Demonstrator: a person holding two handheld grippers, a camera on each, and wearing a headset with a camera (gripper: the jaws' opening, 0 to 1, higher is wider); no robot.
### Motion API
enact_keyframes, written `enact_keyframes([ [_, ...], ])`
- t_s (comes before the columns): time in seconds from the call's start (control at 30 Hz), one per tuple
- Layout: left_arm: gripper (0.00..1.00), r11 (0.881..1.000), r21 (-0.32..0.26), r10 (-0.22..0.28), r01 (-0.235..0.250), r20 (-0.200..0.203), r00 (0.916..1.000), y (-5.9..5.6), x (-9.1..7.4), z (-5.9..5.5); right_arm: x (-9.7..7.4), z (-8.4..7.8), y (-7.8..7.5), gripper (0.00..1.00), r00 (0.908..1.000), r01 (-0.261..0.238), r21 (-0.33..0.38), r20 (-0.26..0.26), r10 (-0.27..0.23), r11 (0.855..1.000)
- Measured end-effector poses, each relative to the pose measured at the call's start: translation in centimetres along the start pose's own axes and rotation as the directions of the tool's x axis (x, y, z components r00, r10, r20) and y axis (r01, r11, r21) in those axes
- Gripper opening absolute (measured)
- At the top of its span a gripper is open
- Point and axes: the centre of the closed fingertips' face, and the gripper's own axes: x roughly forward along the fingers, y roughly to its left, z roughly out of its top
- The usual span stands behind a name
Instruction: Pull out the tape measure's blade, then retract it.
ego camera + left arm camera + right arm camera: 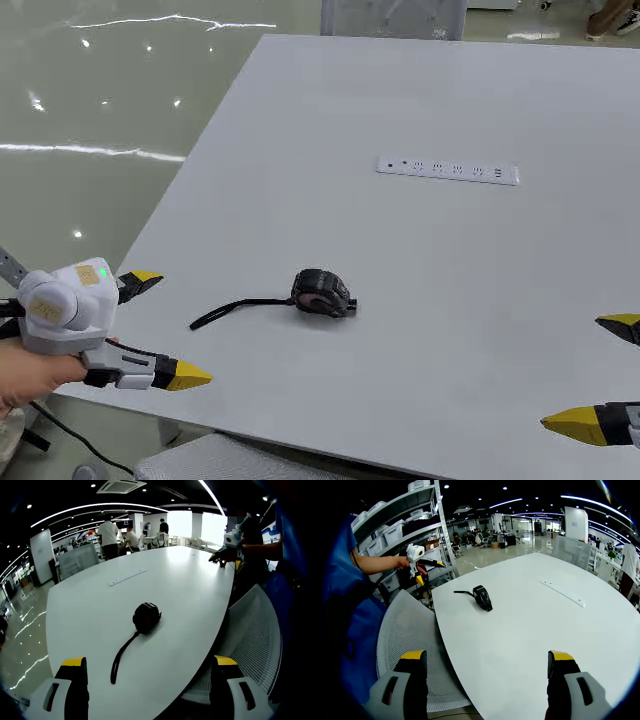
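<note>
A black tape measure [322,294] lies on the white table [420,110], its black wrist strap [232,310] trailing to the left. The blade is inside the case. The left gripper view has the tape measure [145,617] ahead of the jaws, and the right gripper view has the tape measure [483,597] farther off. My left gripper [166,327] hovers at the table's near left corner, open and empty, held by a hand. My right gripper [602,372] is at the lower right edge, open and empty, well away from the case.
A white power strip [447,170] lies flat on the table beyond the tape measure. A mesh chair back [230,461] stands at the table's near edge. Shiny floor lies left of the table. People stand far off by shelves and desks.
</note>
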Motion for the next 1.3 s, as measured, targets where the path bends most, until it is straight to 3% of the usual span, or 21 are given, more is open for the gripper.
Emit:
enact_keyframes([
  [0.63,0.99,1.000,-0.015,-0.027,0.027,0.002,0.9996,0.1,2.3,0.0,3.0,0.5,0.2,0.95,0.9985,-0.049,-0.001,-0.024,0.049,0.999],
  [1.3,0.97,0.996,0.029,-0.085,0.084,0.019,0.9962,-0.2,5.5,1.9,6.5,2.1,0.5,0.91,0.9961,-0.082,-0.041,-0.035,0.081,0.996],
])
